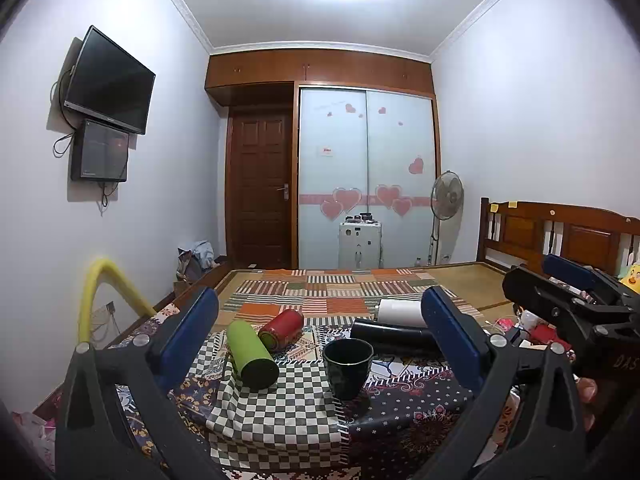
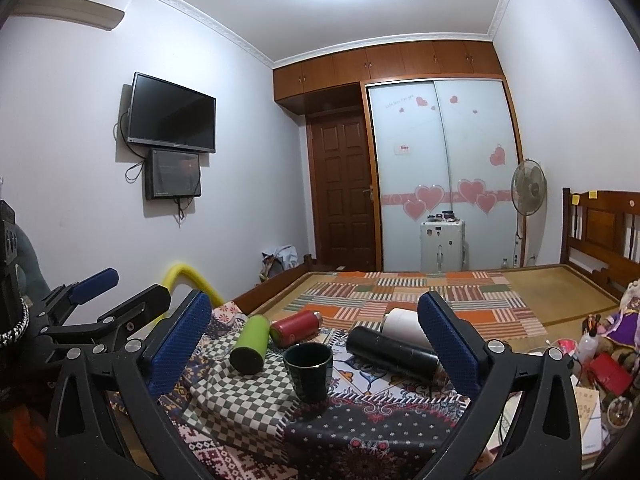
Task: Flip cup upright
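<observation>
A dark green cup (image 1: 347,367) stands upright, mouth up, on patterned cloths on the bed; it also shows in the right wrist view (image 2: 309,370). My left gripper (image 1: 320,340) is open and empty, its blue pads wide apart in front of the cup, not touching it. My right gripper (image 2: 314,344) is open and empty too, likewise short of the cup. The right gripper also shows at the right of the left wrist view (image 1: 568,292), and the left gripper at the left of the right wrist view (image 2: 108,296).
Around the cup lie a green bottle (image 1: 251,354), a red bottle (image 1: 282,329), a black bottle (image 1: 394,338) and a white one (image 1: 402,313). A checked cloth (image 1: 280,412) lies under them. Clutter sits at right (image 2: 600,360). A yellow tube (image 1: 104,292) arches at left.
</observation>
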`<action>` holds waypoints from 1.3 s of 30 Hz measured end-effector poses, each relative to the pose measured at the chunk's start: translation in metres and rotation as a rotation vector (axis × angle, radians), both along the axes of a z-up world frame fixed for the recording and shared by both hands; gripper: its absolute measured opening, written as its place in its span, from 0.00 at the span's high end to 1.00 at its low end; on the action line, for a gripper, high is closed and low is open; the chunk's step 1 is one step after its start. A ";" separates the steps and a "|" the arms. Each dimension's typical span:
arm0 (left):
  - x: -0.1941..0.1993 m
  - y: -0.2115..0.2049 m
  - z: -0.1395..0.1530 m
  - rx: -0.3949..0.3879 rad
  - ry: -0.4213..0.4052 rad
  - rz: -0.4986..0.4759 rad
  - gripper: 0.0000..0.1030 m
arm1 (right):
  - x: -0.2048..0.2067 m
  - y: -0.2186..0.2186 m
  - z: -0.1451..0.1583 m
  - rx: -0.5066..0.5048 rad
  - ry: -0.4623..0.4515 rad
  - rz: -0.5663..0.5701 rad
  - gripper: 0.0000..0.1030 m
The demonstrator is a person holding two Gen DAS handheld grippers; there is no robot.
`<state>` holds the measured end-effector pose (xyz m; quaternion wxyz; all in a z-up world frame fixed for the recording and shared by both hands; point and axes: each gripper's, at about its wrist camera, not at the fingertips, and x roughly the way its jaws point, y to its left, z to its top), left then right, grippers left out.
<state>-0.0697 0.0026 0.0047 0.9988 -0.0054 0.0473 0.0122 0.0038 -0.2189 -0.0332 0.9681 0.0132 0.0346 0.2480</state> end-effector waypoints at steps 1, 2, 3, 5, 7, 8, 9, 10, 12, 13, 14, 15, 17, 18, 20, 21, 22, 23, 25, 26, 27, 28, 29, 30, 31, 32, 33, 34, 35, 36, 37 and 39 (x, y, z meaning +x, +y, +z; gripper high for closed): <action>0.000 0.000 0.000 0.001 0.000 0.001 0.00 | 0.000 0.000 0.000 0.000 0.001 0.000 0.00; 0.000 0.000 -0.001 0.001 0.002 0.002 0.00 | 0.000 0.000 0.000 -0.001 0.001 0.000 0.00; 0.001 -0.001 -0.001 0.001 0.003 0.002 0.00 | 0.000 0.000 0.000 -0.001 0.001 -0.002 0.00; 0.002 -0.001 -0.001 -0.002 0.008 0.001 0.00 | 0.000 0.000 -0.001 -0.001 0.003 -0.004 0.00; 0.003 0.000 -0.001 -0.004 0.012 0.000 0.00 | 0.000 -0.001 -0.001 -0.001 0.004 -0.006 0.00; 0.004 0.000 -0.001 -0.005 0.014 0.000 0.00 | 0.001 -0.001 0.000 -0.001 0.004 -0.007 0.00; 0.005 0.000 -0.001 -0.006 0.016 -0.002 0.00 | 0.000 -0.001 0.000 -0.001 0.004 -0.008 0.00; 0.006 0.000 -0.001 -0.008 0.019 -0.005 0.00 | 0.000 -0.001 0.000 -0.001 0.004 -0.010 0.00; 0.008 0.000 -0.001 -0.011 0.025 -0.007 0.00 | 0.000 -0.001 0.000 -0.001 0.003 -0.015 0.00; 0.008 0.000 -0.002 -0.011 0.027 -0.010 0.00 | 0.001 -0.001 0.000 -0.001 0.004 -0.017 0.00; 0.008 0.001 -0.002 -0.013 0.028 -0.013 0.00 | 0.000 -0.001 0.000 -0.002 0.004 -0.019 0.00; 0.008 0.000 -0.003 -0.014 0.029 -0.015 0.00 | 0.000 -0.001 0.000 -0.002 0.005 -0.020 0.00; 0.009 0.000 -0.003 -0.012 0.030 -0.015 0.00 | 0.001 -0.001 0.001 -0.002 0.006 -0.023 0.00; 0.009 0.000 -0.003 -0.011 0.031 -0.015 0.00 | 0.001 -0.002 0.001 -0.003 0.007 -0.024 0.00; 0.010 -0.001 -0.003 -0.012 0.032 -0.018 0.00 | 0.001 -0.002 0.001 -0.003 0.009 -0.026 0.00; 0.010 -0.001 -0.003 -0.012 0.032 -0.018 0.00 | 0.002 -0.002 0.002 -0.003 0.010 -0.026 0.00; 0.010 -0.001 -0.003 -0.012 0.033 -0.019 0.00 | 0.002 -0.002 0.002 -0.004 0.010 -0.026 0.00; 0.010 -0.001 -0.003 -0.012 0.033 -0.020 0.00 | 0.002 -0.001 0.002 -0.004 0.011 -0.027 0.00; 0.011 -0.001 -0.004 -0.014 0.037 -0.022 0.00 | 0.002 -0.001 0.002 -0.004 0.012 -0.027 0.00; 0.011 -0.001 -0.004 -0.015 0.039 -0.024 0.00 | 0.003 -0.001 0.002 -0.004 0.013 -0.028 0.00; 0.012 -0.001 -0.004 -0.016 0.040 -0.024 0.00 | 0.002 -0.001 0.002 -0.004 0.014 -0.027 0.00; 0.011 0.000 -0.005 -0.016 0.041 -0.025 0.00 | 0.003 -0.001 0.001 -0.004 0.015 -0.028 0.00; 0.011 0.000 -0.005 -0.016 0.042 -0.027 0.00 | 0.003 -0.001 0.002 -0.003 0.016 -0.029 0.00; 0.012 -0.001 -0.006 -0.015 0.044 -0.031 0.00 | 0.002 -0.001 0.002 -0.002 0.017 -0.028 0.00; 0.012 -0.001 -0.005 -0.015 0.045 -0.031 0.00 | 0.003 -0.001 0.002 -0.002 0.018 -0.028 0.00; 0.012 -0.001 -0.005 -0.015 0.045 -0.031 0.00 | 0.003 -0.001 0.002 -0.002 0.018 -0.028 0.00; 0.013 -0.001 -0.005 -0.014 0.046 -0.033 0.00 | 0.004 -0.001 0.003 -0.003 0.019 -0.028 0.00; 0.013 -0.002 -0.005 -0.015 0.047 -0.032 0.00 | 0.004 -0.001 0.003 -0.003 0.018 -0.028 0.00; 0.013 -0.001 -0.005 -0.016 0.047 -0.032 0.00 | 0.004 -0.001 0.003 -0.004 0.017 -0.029 0.00; 0.013 -0.001 -0.005 -0.018 0.046 -0.034 0.00 | 0.004 -0.001 0.003 -0.003 0.018 -0.029 0.00; 0.013 -0.001 -0.005 -0.020 0.047 -0.035 0.00 | 0.004 -0.001 0.003 -0.003 0.017 -0.029 0.00; 0.013 0.001 -0.005 -0.023 0.050 -0.034 0.00 | 0.005 -0.001 0.003 -0.002 0.020 -0.031 0.00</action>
